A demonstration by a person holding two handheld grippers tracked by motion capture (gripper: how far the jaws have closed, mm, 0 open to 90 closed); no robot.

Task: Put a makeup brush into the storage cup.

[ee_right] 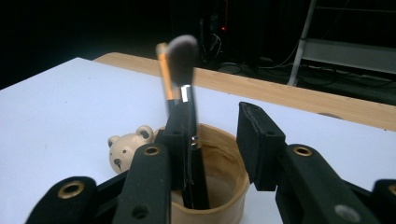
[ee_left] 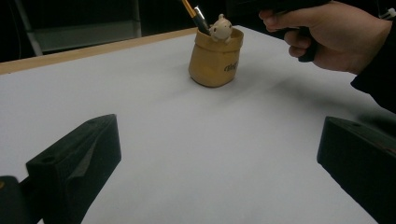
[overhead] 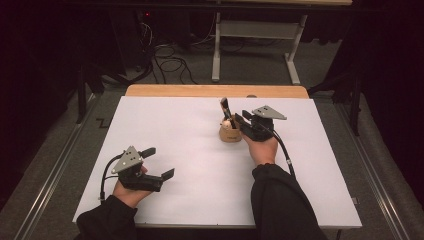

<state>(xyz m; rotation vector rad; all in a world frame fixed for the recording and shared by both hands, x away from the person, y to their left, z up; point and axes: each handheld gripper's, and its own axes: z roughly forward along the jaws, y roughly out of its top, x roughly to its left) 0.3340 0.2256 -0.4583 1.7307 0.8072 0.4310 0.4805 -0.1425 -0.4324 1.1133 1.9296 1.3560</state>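
Note:
A tan sack-shaped pot [overhead: 230, 134] [ee_left: 215, 58] [ee_right: 229, 186] stands on the white table sheet [overhead: 175, 130], right of the middle. A small bear figure [ee_right: 125, 148] [ee_left: 220, 29] sits on its rim. A dark makeup brush [ee_right: 183, 60] [overhead: 224, 107] stands upright in the pot, beside a gold-handled one [ee_right: 163, 74]. My right gripper [overhead: 241, 116] [ee_right: 217, 126] hovers over the pot's mouth, jaws apart; the dark brush rests against one jaw, clear of the other. My left gripper [overhead: 160, 162] [ee_left: 218, 135] lies wide open at the front left, nothing between its jaws.
The table's wooden far edge [overhead: 215, 91] runs behind the pot. Beyond it are a metal table frame [overhead: 250, 45] and cables [overhead: 170, 62] on the floor. The person's right hand [ee_left: 327, 32] sits beside the pot.

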